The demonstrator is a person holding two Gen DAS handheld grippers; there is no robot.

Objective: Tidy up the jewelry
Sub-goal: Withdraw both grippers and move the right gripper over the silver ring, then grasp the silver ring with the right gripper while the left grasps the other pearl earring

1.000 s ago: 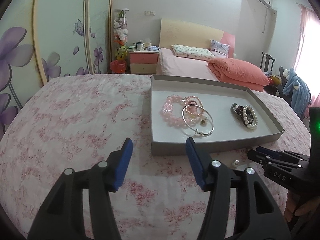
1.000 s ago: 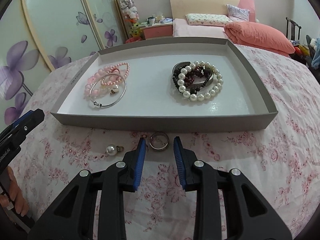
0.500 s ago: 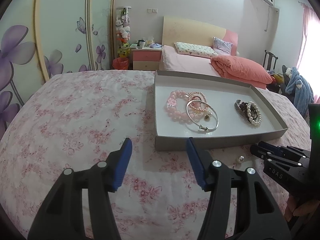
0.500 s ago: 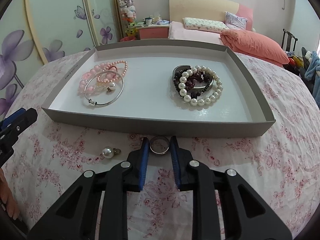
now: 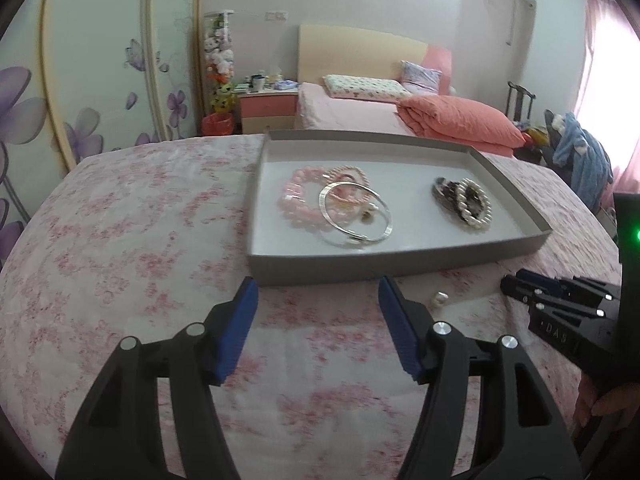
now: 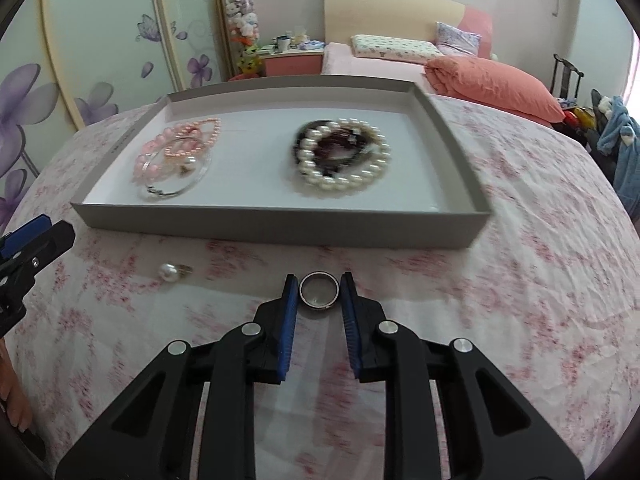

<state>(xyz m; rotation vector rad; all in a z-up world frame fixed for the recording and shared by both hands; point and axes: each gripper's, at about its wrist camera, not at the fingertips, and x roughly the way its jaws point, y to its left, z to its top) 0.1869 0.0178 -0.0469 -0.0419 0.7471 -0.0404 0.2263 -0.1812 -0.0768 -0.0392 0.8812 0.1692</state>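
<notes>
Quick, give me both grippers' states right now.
Left gripper: open and opening wider, nothing between its jaws.
Right gripper: closed on the metal ring just in front of the grey tray.

A bed with a salmon quilt stands against the white far wall. A nightstand sits beside it, flowered wardrobe doors run along the left, and daylight comes through pink curtains on the right.

Left gripper jaws opening, empty, before grey tray of bracelets
</notes>
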